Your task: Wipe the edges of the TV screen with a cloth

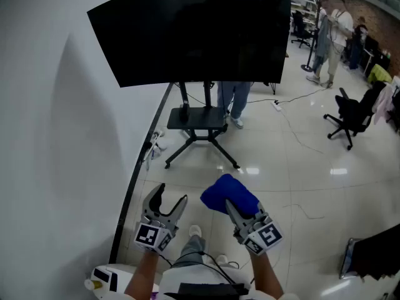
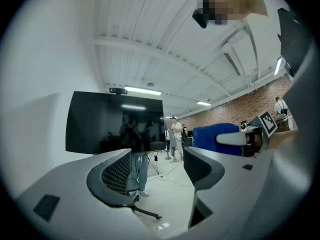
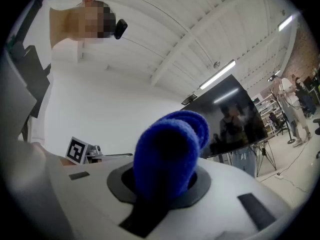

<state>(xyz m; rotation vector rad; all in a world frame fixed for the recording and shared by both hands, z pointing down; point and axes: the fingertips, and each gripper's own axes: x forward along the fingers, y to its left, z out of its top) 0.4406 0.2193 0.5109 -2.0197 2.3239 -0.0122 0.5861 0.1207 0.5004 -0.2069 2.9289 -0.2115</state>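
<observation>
**Right gripper [image 1: 242, 212] clenched on the blue cloth [image 1: 227, 194], TV screen not yet reached**

Your right gripper sits low in the centre of the head view; its jaws are closed on a bunched wad of the cloth, which bulges out past the tips. Your left gripper [image 1: 171, 196] is just beside it at lower left, jaws spread, with nothing between them.

The TV screen [image 1: 194, 30] fills the upper centre of the frame, dark, on a black stand [image 1: 199, 119]; it is well apart from both grippers, and the cloth touches no edge. I judge this to be the approach; wiping has not begun. The next move calls for closing in, lifting the cloth to one edge and running it along the border; press lightly, since the stand may shift.

A glossy pale floor [image 1: 294, 167] spreads below; a white wall [image 1: 56, 142] runs down the left; a cable [image 1: 294, 99] trails at centre right; a black office chair [image 1: 350, 114] stands at right; people [image 1: 329, 36] stand at upper right.
</observation>
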